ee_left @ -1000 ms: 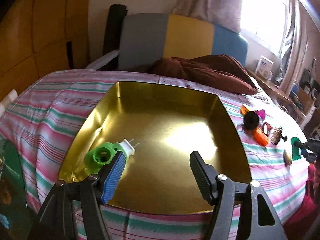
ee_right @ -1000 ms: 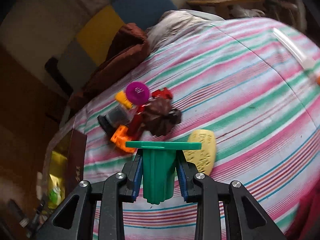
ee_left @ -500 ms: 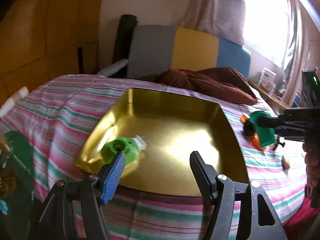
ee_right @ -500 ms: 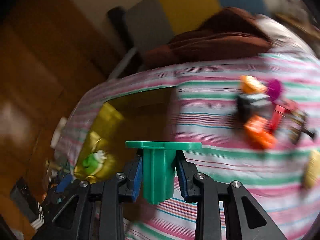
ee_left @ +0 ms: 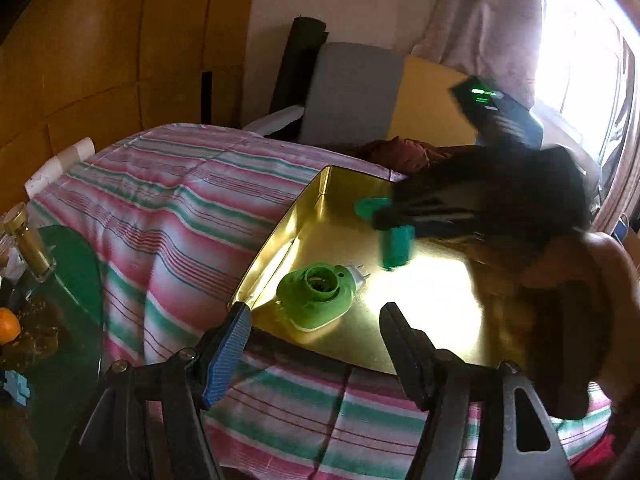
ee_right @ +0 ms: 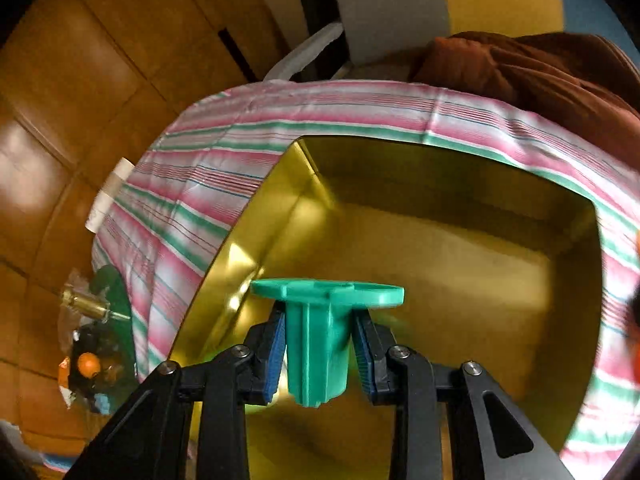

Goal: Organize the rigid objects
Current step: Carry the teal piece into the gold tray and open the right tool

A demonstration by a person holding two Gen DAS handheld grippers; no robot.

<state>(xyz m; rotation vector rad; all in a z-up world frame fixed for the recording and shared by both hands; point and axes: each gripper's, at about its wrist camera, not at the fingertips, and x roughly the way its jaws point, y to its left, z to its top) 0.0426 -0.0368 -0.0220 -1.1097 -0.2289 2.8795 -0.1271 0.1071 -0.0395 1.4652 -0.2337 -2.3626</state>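
Observation:
A gold metal tray [ee_left: 280,244] [ee_right: 248,256] lies on the striped bedspread. In it, near its front left corner, rests a light green round plug-in piece [ee_left: 316,296] with white prongs. My right gripper [ee_right: 320,344] is shut on a teal plastic piece with a flat flange [ee_right: 316,344] and holds it above the tray's floor. In the left wrist view that teal piece [ee_left: 394,240] hangs blurred over the tray's middle, under the right gripper and the hand holding it. My left gripper [ee_left: 316,336] stands open at the tray's front edge, nothing between its fingers.
A brown cloth [ee_right: 540,68] lies heaped behind the tray, before a grey, yellow and blue headboard [ee_left: 352,92]. To the left, off the bed, a green glass table [ee_left: 76,280] bears a gold-capped bottle [ee_left: 28,244] and an orange [ee_left: 8,326]. Wooden panels line the left wall.
My right gripper has swept left from the pile of small objects to above the tray, carrying the teal piece. The left gripper drew back and shifted, so the tray sits further right in its view.

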